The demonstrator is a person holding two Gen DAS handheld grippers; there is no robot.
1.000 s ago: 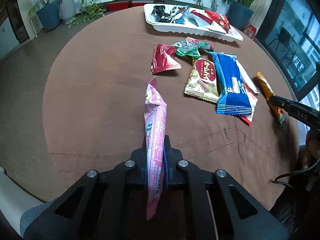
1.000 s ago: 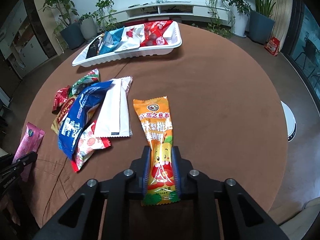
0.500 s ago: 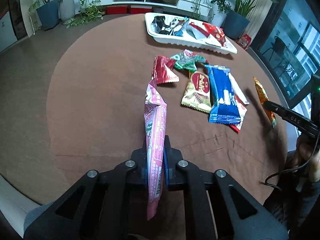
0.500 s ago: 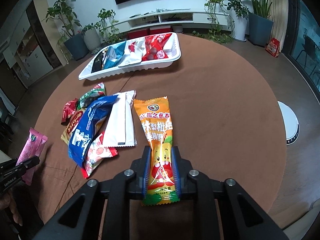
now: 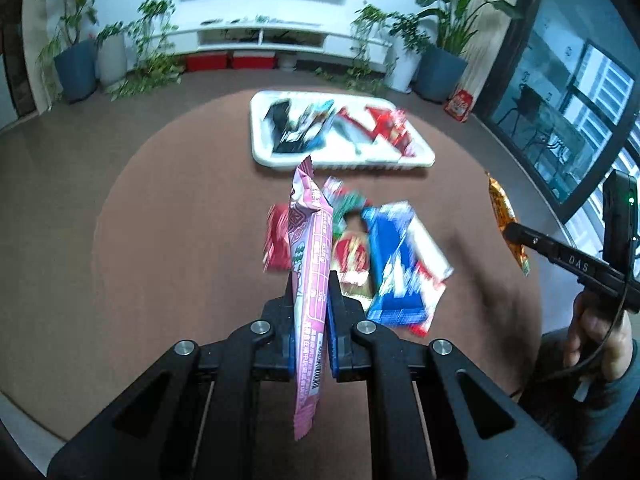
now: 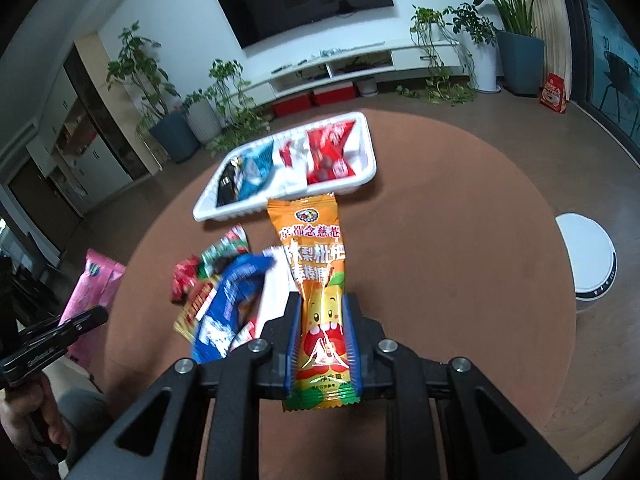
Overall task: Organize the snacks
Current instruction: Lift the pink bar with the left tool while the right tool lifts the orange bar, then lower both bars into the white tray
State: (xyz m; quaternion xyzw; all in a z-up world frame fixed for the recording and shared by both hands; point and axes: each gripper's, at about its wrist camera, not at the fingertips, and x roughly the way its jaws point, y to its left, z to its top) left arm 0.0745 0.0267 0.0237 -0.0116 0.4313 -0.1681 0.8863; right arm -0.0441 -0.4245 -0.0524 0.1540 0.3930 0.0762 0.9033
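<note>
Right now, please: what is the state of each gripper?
Left gripper: closed on the pink snack packet.
Right gripper: closed on the orange snack packet.

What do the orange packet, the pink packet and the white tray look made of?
Orange packet: glossy printed plastic film, crimped serrated ends. Pink packet: likely the same film, thin and creased, duller. White tray: probably moulded plastic or foam, smooth with a rounded rim and dividers.
</note>
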